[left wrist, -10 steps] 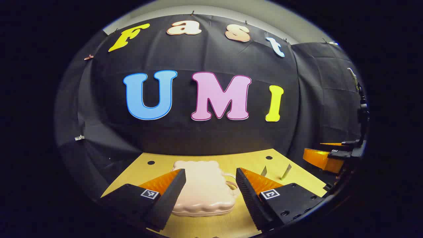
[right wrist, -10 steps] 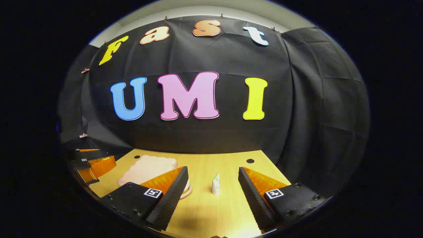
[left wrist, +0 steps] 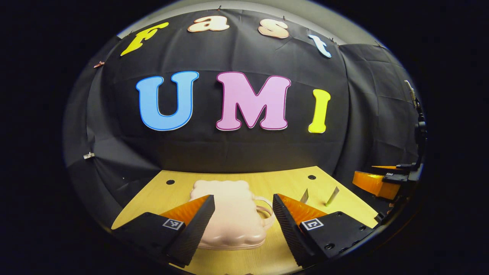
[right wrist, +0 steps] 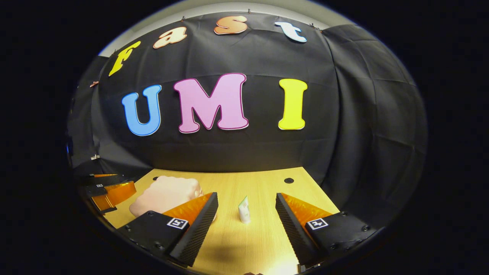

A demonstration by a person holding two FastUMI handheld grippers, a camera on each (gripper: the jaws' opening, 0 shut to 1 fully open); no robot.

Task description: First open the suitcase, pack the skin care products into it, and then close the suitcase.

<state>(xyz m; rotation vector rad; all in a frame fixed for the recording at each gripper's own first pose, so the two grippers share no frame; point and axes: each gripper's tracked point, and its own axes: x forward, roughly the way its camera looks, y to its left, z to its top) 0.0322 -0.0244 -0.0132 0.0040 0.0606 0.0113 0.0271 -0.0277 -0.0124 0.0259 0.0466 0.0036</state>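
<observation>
A pale pink, scallop-edged hard-shell suitcase (left wrist: 229,214) lies flat and closed on the light wooden table (left wrist: 290,183). The left gripper (left wrist: 243,214) hangs just before it, jaws wide and empty, its loop handle (left wrist: 265,214) at the case's right. Right of the suitcase, well apart, stands a small white squeeze tube (right wrist: 243,210), with the right gripper (right wrist: 246,214) wide open facing it. The case looks light, rigid and smooth, perhaps slippery; the handle or lid rim seems the best hold.

Closed pale-pink suitcase (left wrist: 228,214) lies flat on the table; two tubes (right wrist: 243,209), apparently, stand beside it.
</observation>
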